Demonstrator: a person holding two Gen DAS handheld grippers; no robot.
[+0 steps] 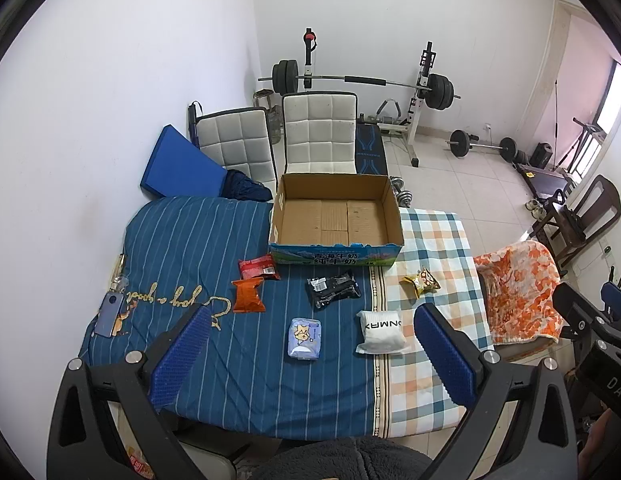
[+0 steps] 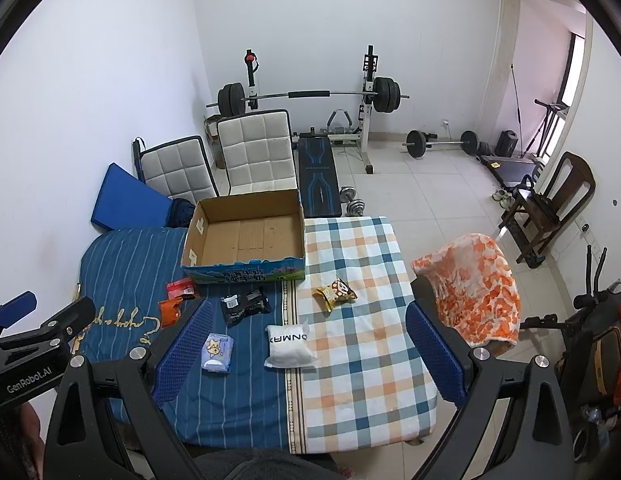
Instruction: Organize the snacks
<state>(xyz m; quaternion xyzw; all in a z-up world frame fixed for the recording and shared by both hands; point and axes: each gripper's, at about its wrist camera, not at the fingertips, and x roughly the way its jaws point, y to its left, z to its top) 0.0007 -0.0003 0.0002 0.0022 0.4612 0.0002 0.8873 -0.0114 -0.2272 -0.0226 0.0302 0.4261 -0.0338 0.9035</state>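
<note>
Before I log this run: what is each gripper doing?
Left gripper: open, holding nothing.
Right gripper: open, holding nothing.

box [image 1: 337,216] sits at the table's [image 1: 330,400] far edge, six snack packets [image 1: 304,338] scattered before it.

- A room in a home, used partly as a gym.
- A bench-press rack [image 1: 360,84] with a loaded barbell stands against the far white wall.
- In front of the rack: two white padded chairs [image 1: 318,136] and a cloth-covered table [image 1: 238,320].
- Right of the rack: a second barbell [image 1: 480,145] on the tiled floor, and a wooden chair [image 2: 550,208].
</note>
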